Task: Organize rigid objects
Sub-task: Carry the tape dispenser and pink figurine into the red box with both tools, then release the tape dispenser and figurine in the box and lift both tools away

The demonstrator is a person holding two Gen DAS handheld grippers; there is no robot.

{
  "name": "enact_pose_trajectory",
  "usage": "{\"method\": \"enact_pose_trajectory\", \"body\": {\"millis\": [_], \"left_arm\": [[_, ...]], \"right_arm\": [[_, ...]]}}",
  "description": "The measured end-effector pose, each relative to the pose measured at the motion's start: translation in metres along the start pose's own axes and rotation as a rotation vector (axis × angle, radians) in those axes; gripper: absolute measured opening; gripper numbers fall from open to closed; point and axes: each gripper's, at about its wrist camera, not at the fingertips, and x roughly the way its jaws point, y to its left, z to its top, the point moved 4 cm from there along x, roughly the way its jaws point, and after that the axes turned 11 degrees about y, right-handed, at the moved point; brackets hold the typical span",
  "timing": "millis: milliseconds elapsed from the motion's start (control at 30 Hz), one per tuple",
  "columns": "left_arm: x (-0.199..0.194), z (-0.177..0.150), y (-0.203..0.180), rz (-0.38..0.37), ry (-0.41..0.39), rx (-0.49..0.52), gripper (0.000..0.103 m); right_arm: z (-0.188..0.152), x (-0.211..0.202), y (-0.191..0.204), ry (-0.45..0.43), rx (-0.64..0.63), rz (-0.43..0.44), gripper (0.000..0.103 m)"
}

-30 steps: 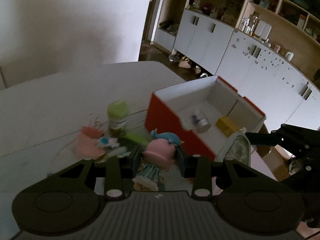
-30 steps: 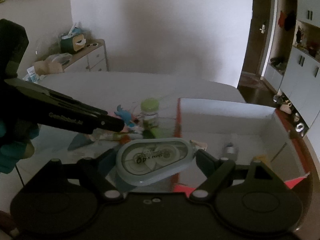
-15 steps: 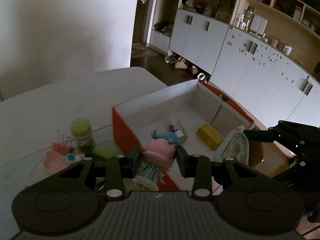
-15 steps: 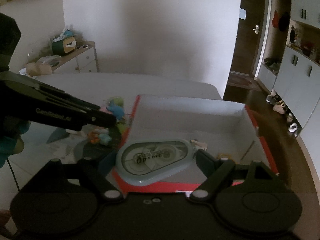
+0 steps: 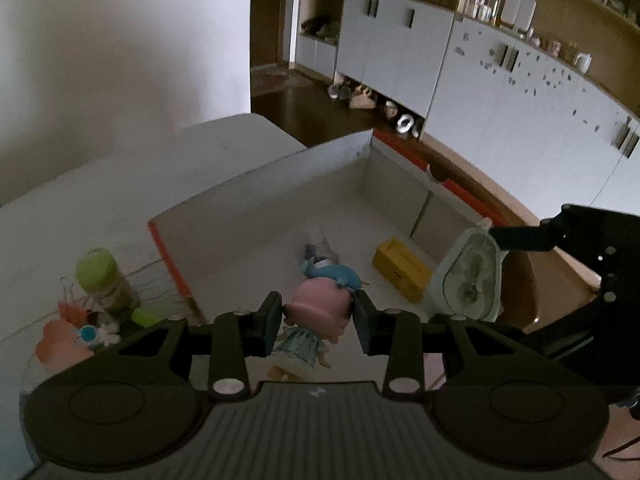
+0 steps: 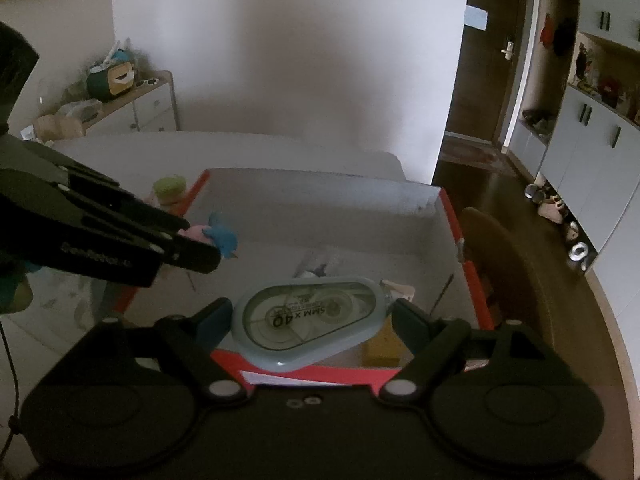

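**Object count, both wrist views**

- 1 box [image 5: 256,184], red outside, white inside, at the table's far corner.
- 2 grippers: left gripper [image 5: 316,316], right gripper [image 6: 312,316].
- 1 doll figure [image 5: 318,308], pink hair, blue whale on top.
- 1 correction tape dispenser [image 6: 308,320].
- Inside box: 1 yellow block [image 5: 400,270], 1 small clear item [image 5: 320,246], blurred, kind unclear.
- Outside box, along its left wall: 1 green-capped jar [image 5: 102,280], 1 green piece [image 5: 146,315], 1 pink clump of small items [image 5: 60,344], not countable.

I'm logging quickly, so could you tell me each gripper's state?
Left gripper: shut on the pink-haired figurine.
Right gripper: shut on the correction tape dispenser.
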Motion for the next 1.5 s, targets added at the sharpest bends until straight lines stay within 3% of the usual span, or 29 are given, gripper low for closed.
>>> {"method": "enact_pose_trajectory", "body": {"millis": [700,1100,1500], "left_arm": [[0.103,0.054,0.016,0.196,0.211,-0.125,0.037],[0.145,0.066,0.019,0.223,0.319,-0.149,0.037],[0.151,0.073,0.019,0.214,0.350,-0.155,0.038]], "right_arm": [[0.014,0.074,-0.023,0.193,-0.097,0.082,0.086],[0.020,0.106,-0.018,0.355,-0.121,0.099,0.086],[0.028,0.111,-0.015,0.395,-0.115,0.101,0.086]]}}
